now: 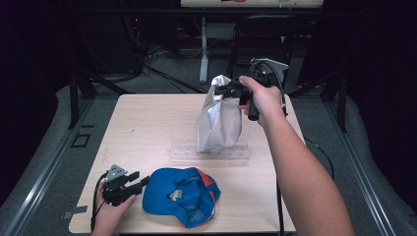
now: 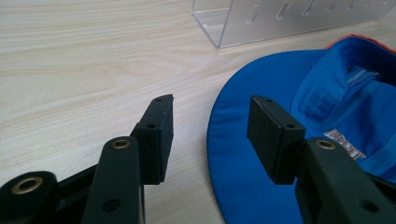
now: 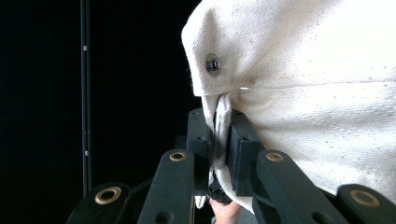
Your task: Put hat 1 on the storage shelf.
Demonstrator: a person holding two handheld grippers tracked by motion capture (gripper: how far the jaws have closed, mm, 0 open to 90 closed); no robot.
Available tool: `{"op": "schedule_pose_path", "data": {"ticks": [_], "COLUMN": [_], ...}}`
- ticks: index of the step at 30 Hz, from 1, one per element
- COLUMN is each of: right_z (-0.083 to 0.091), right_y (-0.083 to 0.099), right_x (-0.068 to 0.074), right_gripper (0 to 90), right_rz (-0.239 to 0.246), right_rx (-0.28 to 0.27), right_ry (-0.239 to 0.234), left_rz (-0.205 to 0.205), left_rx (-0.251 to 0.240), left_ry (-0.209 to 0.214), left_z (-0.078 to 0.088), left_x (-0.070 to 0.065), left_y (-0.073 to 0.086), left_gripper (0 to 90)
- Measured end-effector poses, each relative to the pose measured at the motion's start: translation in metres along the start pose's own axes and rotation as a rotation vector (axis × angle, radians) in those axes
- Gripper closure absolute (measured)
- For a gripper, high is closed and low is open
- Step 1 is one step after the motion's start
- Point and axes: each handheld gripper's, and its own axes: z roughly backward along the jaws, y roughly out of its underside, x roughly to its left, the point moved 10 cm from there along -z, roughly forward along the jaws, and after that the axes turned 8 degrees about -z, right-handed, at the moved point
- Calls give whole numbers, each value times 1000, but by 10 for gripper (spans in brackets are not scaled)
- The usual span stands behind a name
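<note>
Wooden table (image 1: pixel 147 123): right gripper (image 1: pixel 230 90) clamped tight on white cap (image 1: pixel 219 120), lifted toward clear rack (image 1: pixel 209 153); left gripper (image 1: pixel 134 183) gaping, empty, beside blue cap (image 1: pixel 179 196).

evenly lit from above on the pale surface (image 1: pixel 147 123), dark and murky all round it. soft, slightly grainy from overhead, with faint shadows only. sharp up close on the blue cap (image 2: pixel 261 93), mild glare on the clear plastic rack (image 2: pixel 280 21). bright white cloth (image 3: pixel 317 93) against pure black, near tongs (image 3: pixel 219 140) slightly soft.
</note>
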Motion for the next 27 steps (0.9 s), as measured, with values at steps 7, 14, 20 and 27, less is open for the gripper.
{"op": "schedule_pose_path", "data": {"ticks": [7, 14, 20, 27], "right_z": [-9, -19, -27, -45], "right_y": [-6, -7, -5, -2], "right_x": [-6, -9, -4, 3], "right_gripper": [815, 815, 814, 814], "right_rz": [-11, -16, -6, 6], "right_rx": [-6, -2, 3, 26], "right_ry": [15, 19, -1, -20], "left_rz": [-30, -49, -41, -98], "left_rx": [1, 2, -9, -58], "left_ry": [10, 11, 25, 57], "left_z": [-1, -2, 1, 3], "left_x": [-8, -11, -14, -37], "left_y": [-2, -4, -10, -37], "left_gripper": [509, 509, 510, 519]}}
